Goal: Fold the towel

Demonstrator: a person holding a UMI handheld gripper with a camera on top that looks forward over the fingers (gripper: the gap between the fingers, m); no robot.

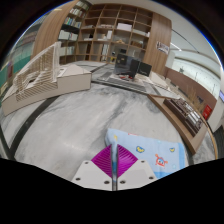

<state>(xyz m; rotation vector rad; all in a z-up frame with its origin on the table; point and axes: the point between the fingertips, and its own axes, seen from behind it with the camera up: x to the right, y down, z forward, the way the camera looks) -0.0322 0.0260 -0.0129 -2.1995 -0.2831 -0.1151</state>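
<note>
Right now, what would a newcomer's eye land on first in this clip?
First, the gripper with its magenta pads pressed together, shut on the light blue patterned towel, which lies on the marbled grey table. Beyond the table, a tall wooden bookshelf fills the back wall.

towel (148,150): near part hidden behind the claw (114,166); printed pattern too small to make out
claw: fingers' lower parts cut off; pads meet, anything pinched between them cannot be told
shelves (110,25): contents too small to identify
desk (70,120): right-side items (185,105) blurred, unidentifiable
</note>
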